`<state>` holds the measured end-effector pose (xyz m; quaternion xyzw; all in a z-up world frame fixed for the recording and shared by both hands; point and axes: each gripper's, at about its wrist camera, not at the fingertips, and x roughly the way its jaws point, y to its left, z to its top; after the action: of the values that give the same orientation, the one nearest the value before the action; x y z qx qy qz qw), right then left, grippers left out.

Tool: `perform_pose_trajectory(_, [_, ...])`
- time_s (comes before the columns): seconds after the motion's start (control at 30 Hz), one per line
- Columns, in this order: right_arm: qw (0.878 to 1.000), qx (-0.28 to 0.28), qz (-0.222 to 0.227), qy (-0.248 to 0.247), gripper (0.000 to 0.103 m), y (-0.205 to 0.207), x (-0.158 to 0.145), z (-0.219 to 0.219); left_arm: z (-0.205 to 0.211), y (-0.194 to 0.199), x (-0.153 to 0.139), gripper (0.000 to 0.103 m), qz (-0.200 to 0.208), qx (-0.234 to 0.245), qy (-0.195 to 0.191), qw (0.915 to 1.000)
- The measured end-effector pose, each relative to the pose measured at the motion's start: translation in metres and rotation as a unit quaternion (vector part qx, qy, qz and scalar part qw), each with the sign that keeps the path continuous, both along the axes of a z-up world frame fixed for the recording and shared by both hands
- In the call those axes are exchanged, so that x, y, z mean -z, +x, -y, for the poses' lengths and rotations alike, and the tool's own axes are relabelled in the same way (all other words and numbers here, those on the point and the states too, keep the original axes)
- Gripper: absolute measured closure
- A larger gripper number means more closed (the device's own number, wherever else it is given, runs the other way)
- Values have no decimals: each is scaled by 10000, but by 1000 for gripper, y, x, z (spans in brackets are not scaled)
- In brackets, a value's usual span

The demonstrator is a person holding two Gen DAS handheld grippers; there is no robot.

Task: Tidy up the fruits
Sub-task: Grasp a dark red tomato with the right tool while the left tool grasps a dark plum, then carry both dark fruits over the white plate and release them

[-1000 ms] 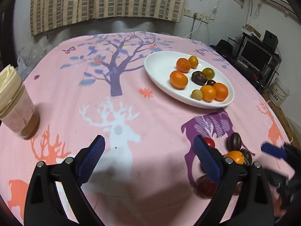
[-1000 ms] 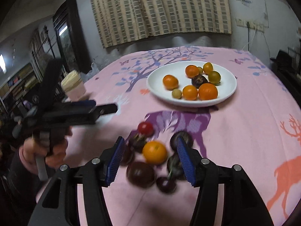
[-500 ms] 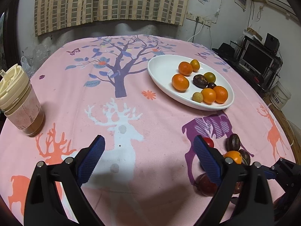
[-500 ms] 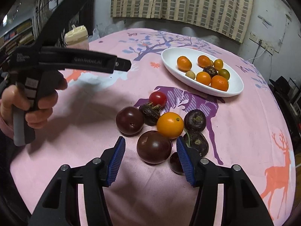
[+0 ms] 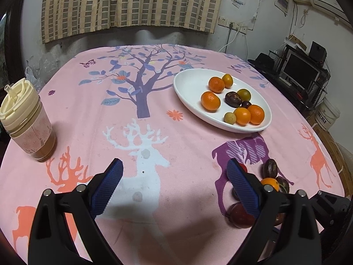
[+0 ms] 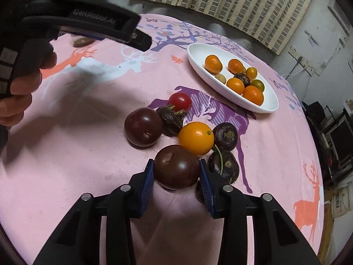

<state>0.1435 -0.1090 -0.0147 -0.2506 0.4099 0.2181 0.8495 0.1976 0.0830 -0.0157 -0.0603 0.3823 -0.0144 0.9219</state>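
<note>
Right gripper [image 6: 177, 174] has dropped, jaws closing onto a dark plum [image 6: 176, 167]; left gripper [image 5: 174, 185] gapes empty

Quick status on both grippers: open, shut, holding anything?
Left gripper: open, nothing between its pads.
Right gripper: jaws closing, pads pressing on the dark plum.
</note>
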Motion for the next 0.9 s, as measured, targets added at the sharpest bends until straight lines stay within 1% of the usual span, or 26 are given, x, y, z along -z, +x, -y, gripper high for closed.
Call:
perform_pose_trajectory(0.07, [9995,99,-60,297,63,0,-7,8,0,0,0,10,-49,50,-12,10000])
perform_pose_trajectory(0.13, [9972,264,-72,691,63,-2,-19,21,3,-1,1,10,-120,252,-79,9996])
perform_pose_trajectory(0.2, [9945,431,-58,953,63,-5,-28,32,12,-7,2,10,-119,684,-138,9975])
perform_pose_trajectory(0.27, [9917,599,8,1141,63,-9,-37,45,27,-17,3,11,-77,1166,-67,9931])
perform_pose_trajectory(0.33, [9897,714,105,1235,63,-12,-43,53,43,-29,6,22,-61,1698,-8,9855])
perform_pose_trajectory(0.4, [9876,813,143,1335,63,-13,-47,60,57,-38,13,25,-93,2061,78,9785])
perform_pose_trajectory(0.43, [9863,860,140,1402,63,-13,-48,64,63,-41,16,31,-111,2159,164,9762])
perform_pose_trajectory(0.47, [9855,888,141,1439,63,-12,-48,66,69,-43,21,33,-155,2235,265,9742])
perform_pose_trajectory(0.53, [9841,932,163,1502,63,-13,-48,69,75,-41,27,40,-239,2286,316,9727])
perform_pose_trajectory(0.7, [9816,952,97,1655,62,-15,-43,75,77,-32,39,46,-446,2268,256,9726])
perform_pose_trajectory(0.8, [9795,1018,32,1738,62,-13,-38,80,78,-26,46,55,-588,2298,169,9713])
perform_pose_trajectory(0.87, [9782,1037,9,1798,62,-13,-36,83,80,-22,50,57,-683,2305,155,9705])
perform_pose_trajectory(0.9, [9778,1043,-3,1817,62,-12,-35,84,81,-21,53,62,-731,2306,163,9702])
